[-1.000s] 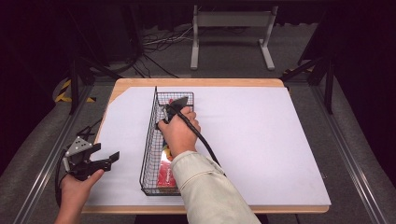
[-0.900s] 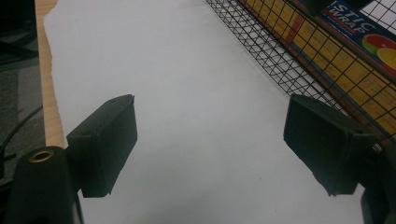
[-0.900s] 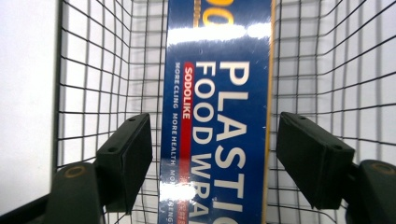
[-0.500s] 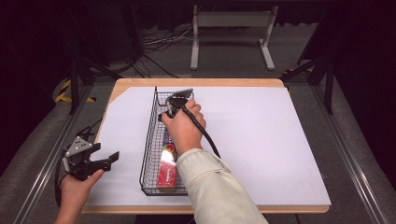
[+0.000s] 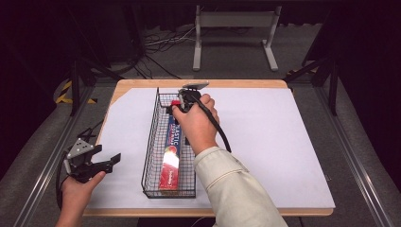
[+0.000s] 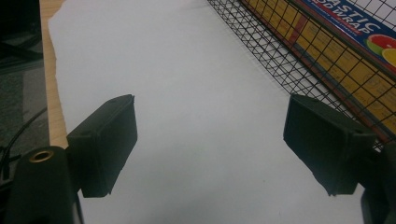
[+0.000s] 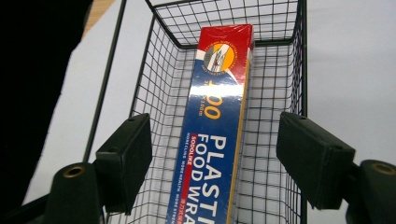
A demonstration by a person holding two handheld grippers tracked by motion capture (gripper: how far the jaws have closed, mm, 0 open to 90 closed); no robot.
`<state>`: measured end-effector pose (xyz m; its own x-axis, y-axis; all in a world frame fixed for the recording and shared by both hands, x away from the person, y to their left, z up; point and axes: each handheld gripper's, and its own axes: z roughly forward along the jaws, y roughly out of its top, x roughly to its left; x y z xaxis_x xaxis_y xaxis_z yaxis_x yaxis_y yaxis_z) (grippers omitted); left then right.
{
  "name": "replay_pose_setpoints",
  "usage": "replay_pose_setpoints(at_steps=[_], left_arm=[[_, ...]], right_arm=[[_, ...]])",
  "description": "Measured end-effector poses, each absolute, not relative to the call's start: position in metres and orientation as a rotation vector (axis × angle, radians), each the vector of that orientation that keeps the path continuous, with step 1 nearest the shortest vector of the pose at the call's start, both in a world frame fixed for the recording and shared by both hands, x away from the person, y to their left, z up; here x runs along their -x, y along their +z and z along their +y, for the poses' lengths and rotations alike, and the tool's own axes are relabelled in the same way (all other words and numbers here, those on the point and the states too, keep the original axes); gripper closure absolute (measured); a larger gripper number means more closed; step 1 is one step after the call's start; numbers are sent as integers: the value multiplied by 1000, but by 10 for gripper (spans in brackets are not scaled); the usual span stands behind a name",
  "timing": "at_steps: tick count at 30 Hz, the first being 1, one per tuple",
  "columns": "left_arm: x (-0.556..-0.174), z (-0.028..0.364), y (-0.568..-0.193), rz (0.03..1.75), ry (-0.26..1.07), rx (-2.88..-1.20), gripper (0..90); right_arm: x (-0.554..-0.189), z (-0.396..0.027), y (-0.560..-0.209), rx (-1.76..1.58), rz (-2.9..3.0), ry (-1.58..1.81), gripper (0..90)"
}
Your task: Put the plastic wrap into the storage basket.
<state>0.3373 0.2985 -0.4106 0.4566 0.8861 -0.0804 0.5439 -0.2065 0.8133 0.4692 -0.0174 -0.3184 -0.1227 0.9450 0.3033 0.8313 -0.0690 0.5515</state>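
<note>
In the wire basket point(image 7: 289, 70), plastic wrap box point(image 7: 219, 116) lying below the right tool point(image 7: 215, 163), jaws spread, clear of it.

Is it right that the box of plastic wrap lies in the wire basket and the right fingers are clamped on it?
Not quite. The box of plastic wrap does lie in the wire basket, but the right gripper is open above it; its fingers stand apart, clear of the box. The right gripper view shows this.
</note>
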Motion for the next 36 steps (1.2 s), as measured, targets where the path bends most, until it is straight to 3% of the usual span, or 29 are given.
replay_pose_setpoints(at_steps=[15, 36], left_arm=[[-337, 302, -409, 1208, 518, -1878, 181], [-338, 302, -409, 1214, 511, -1874, 181]], right_arm=[[-456, -37, -299, -1812, 2108, 1080, 263], [-425, -102, -282, -1551, 2199, 1090, 250]])
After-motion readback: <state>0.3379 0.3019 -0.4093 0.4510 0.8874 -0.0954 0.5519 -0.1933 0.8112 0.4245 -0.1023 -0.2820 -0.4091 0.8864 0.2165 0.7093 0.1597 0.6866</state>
